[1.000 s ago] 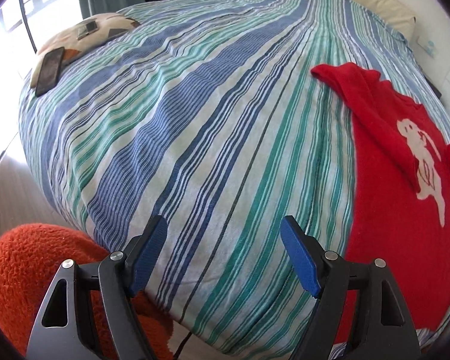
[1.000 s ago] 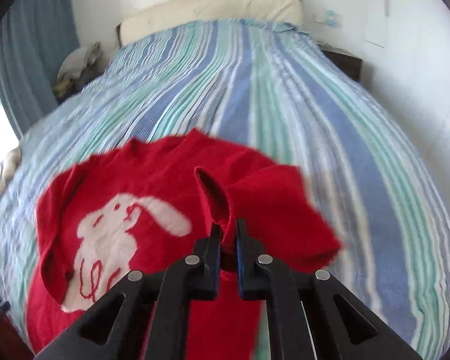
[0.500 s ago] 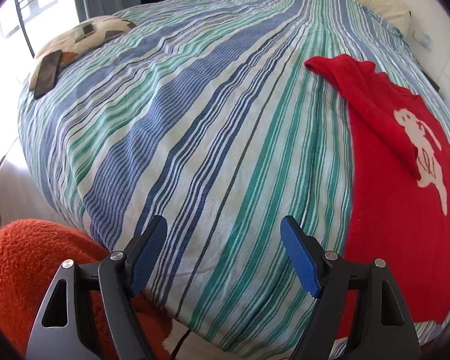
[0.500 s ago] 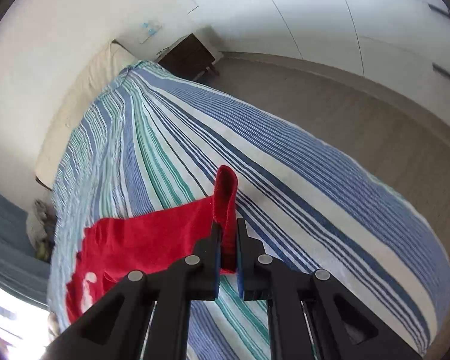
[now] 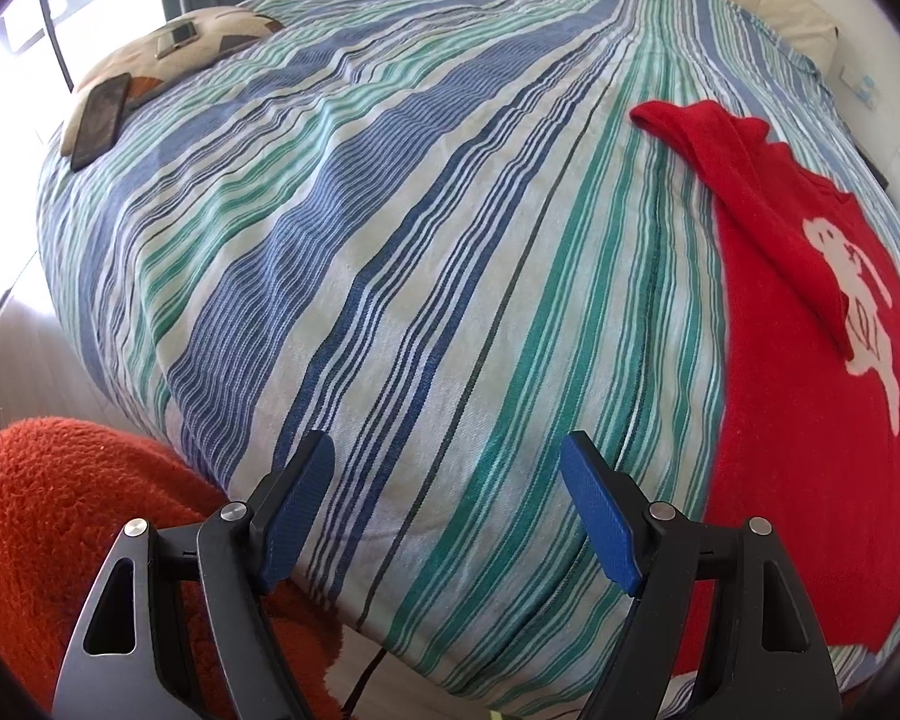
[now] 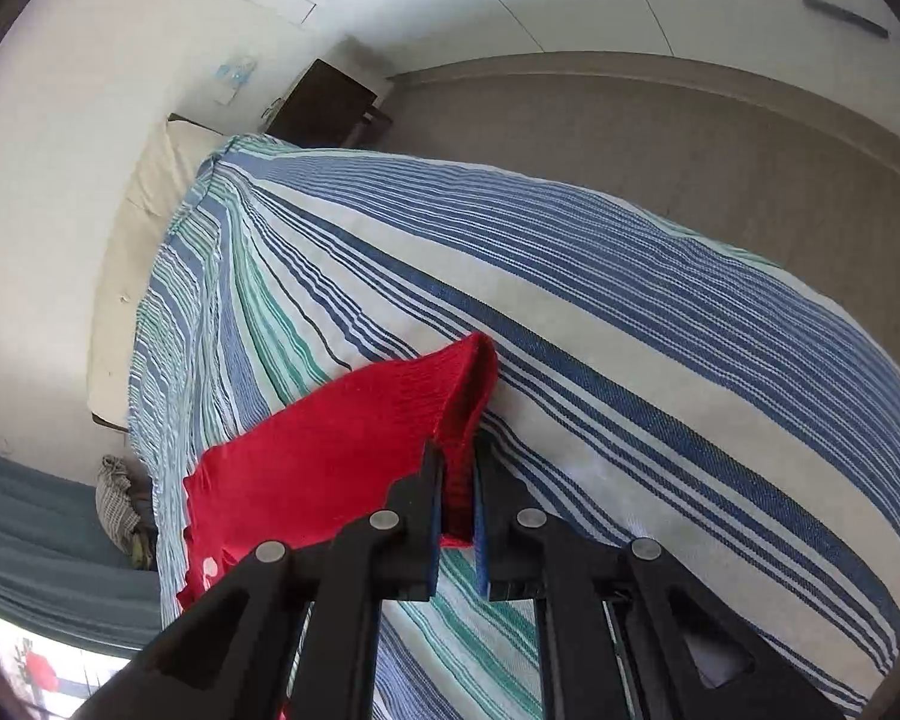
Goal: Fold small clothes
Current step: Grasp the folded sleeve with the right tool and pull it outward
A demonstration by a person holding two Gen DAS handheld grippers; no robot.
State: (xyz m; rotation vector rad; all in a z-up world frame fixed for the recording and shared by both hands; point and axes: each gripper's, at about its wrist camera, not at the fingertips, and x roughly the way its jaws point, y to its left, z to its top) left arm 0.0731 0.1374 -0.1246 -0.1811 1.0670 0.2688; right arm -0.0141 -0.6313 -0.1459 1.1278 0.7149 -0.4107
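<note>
The right gripper [image 6: 455,480] has pulled the sleeve of the red sweater [image 5: 810,396] out sideways; its jaws are now loosening around the cuff. The left gripper [image 5: 450,504] waits, jaws spread, sweater beside them.

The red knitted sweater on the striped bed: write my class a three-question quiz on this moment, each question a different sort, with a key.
1. True or false: the left gripper grips the red knitted sweater with the white rabbit motif.
2. Multiple choice: which part of the sweater lies between the right gripper's pads? A) the rabbit motif B) a ribbed edge C) nothing
3. Fill in: the dark flat phone rests on a patterned ______ at the far corner of the blue and green striped bedspread.

Key:
1. False; it is open above bare bedspread.
2. B; its jaws are just opening with the ribbed edge between them.
3. Cushion.
</note>
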